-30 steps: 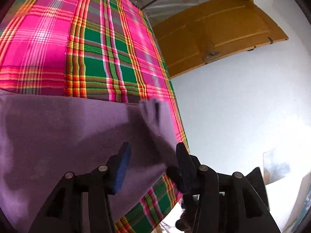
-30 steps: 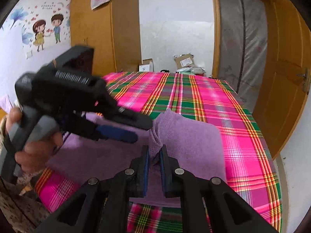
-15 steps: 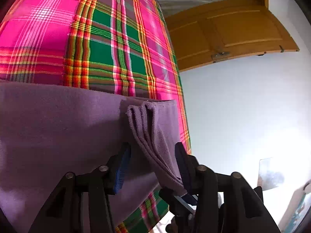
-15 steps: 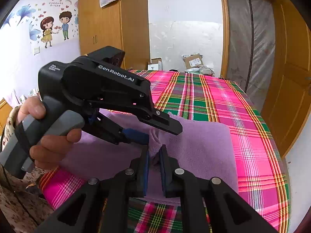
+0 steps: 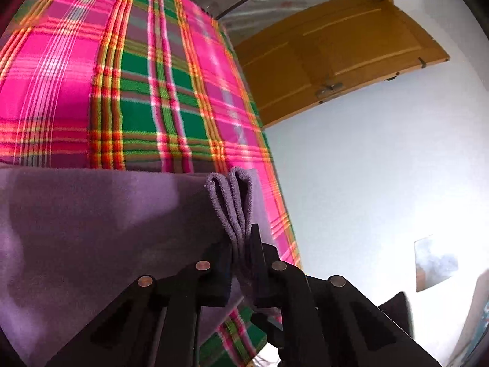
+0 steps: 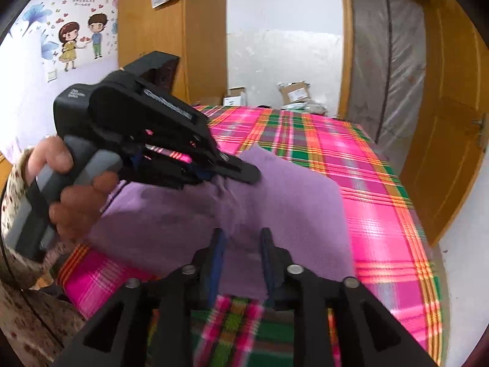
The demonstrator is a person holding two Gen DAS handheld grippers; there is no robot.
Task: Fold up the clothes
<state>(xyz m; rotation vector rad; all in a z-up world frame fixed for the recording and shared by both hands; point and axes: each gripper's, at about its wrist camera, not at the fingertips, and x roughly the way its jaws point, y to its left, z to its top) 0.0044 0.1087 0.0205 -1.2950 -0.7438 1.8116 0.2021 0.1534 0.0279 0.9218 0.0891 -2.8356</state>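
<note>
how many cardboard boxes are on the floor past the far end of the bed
2. A white-topped box sits just beyond the plaid bedspread near the wooden wardrobe; a brown box stands to its right against the white wall. More may be hidden behind the bed.

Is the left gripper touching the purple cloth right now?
Touching. In the left wrist view the closing left gripper has the bunched edge of the purple cloth squeezed between its fingers, with no gap showing.
</note>
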